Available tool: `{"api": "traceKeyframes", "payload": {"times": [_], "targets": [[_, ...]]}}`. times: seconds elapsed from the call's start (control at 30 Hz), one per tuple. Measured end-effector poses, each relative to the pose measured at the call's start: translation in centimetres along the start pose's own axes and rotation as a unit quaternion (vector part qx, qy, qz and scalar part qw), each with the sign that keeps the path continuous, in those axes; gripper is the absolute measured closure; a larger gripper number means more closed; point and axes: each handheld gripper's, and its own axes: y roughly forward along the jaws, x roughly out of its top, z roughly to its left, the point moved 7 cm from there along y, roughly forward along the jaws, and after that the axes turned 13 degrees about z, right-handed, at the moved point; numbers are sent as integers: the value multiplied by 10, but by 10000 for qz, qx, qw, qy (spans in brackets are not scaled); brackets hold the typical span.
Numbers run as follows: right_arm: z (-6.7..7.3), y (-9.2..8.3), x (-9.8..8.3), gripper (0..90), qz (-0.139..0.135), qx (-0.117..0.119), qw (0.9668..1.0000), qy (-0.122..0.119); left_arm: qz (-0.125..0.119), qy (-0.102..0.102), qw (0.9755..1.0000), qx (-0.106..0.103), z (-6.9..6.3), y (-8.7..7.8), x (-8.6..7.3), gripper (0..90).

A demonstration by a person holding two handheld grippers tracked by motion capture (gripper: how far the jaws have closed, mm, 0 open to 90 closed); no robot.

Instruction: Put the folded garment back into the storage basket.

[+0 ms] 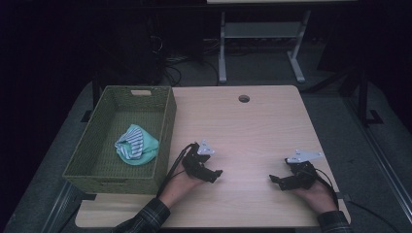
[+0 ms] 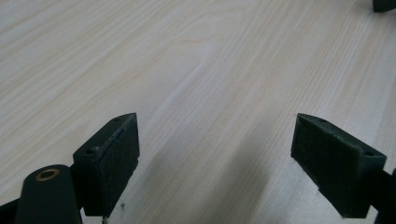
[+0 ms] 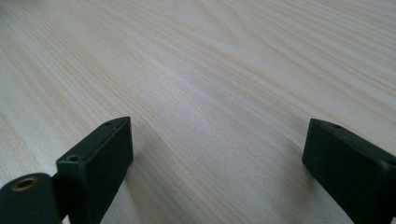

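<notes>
A green woven basket (image 1: 164, 127) stands at the table's left side. Inside it lies a bundle of cloth (image 1: 136, 144), mint green with a striped piece on top. My left gripper (image 1: 217, 174) rests low over the wooden table just right of the basket, open, with bare wood between its pads (image 2: 112, 161). My right gripper (image 1: 275, 180) sits near the table's front right, pointing left, also open over bare wood, its pads (image 3: 100, 163) wide apart. Both hands hold the grippers from the table's near edge.
The light wooden table (image 1: 252, 131) has a round cable hole (image 1: 244, 99) near its far edge. Beyond it stand a desk's white legs (image 1: 222, 48) on a dark floor, with cables nearby.
</notes>
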Motion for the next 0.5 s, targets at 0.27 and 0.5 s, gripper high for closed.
{"api": "traceKeyframes", "payload": {"times": [0.27,0.5], "targets": [[0,0,0,83,-8,-9,10000,-18,22,-37,9999,92,4,10,-9,147],[0,0,0,83,-7,-8,10000,-20,-316,43,9995,37,3,12,-11,132]]}}
